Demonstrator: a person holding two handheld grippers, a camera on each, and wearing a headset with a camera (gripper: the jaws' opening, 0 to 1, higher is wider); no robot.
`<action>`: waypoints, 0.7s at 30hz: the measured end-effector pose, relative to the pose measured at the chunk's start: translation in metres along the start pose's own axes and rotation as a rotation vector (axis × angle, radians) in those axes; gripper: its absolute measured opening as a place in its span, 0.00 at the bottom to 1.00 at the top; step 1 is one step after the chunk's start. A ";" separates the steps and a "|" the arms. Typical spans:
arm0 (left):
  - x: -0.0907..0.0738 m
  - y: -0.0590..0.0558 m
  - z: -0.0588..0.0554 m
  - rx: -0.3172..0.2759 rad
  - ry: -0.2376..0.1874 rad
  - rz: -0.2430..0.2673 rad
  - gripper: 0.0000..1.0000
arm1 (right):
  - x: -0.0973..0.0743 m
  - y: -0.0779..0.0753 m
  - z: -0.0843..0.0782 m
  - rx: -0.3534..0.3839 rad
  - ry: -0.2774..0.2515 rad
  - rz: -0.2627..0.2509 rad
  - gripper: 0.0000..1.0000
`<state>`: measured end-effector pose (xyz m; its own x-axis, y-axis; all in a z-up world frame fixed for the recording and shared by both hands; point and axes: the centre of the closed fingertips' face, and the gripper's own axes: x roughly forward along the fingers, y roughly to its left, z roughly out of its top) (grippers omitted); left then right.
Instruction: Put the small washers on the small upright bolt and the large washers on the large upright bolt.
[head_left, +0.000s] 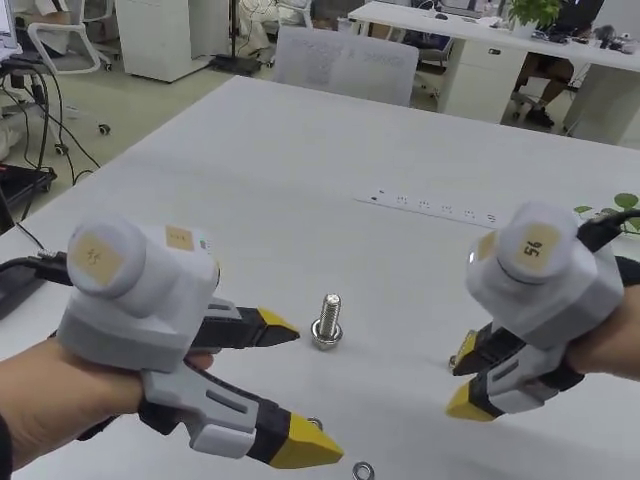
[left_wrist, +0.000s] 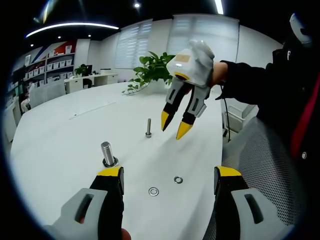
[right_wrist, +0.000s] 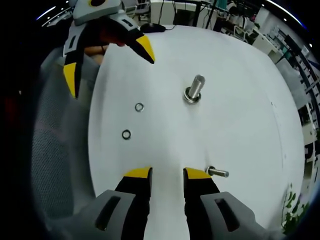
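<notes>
Nearest, the left gripper (head_left: 300, 390) hovers low over the white surface (head_left: 300, 180), its jaws spread wide with nothing between them. One washer (left_wrist: 153, 191) and a second washer (left_wrist: 178, 179) lie flat just ahead of its tips. The large upright bolt (head_left: 327, 322) stands beyond its left jaw. Opposite, the right gripper (head_left: 463, 385) tilts down, its jaws slightly parted and empty. The small upright bolt (left_wrist: 148, 127) stands near its tips.
</notes>
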<state>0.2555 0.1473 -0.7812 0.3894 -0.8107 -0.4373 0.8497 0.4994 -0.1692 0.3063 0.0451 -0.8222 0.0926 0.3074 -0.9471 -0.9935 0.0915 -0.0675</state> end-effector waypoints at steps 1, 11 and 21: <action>0.000 0.000 0.000 0.001 0.000 0.000 0.73 | 0.000 0.001 0.001 -0.005 0.002 0.003 0.26; -0.001 0.003 0.000 0.003 -0.002 0.004 0.73 | 0.010 0.020 0.015 -0.071 0.013 0.042 0.26; -0.002 0.003 -0.001 0.006 0.001 0.006 0.73 | 0.018 0.038 0.025 -0.122 0.024 0.072 0.26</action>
<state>0.2568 0.1505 -0.7821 0.3938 -0.8077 -0.4388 0.8496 0.5021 -0.1616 0.2723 0.0776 -0.8338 0.0210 0.2862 -0.9579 -0.9983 -0.0463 -0.0357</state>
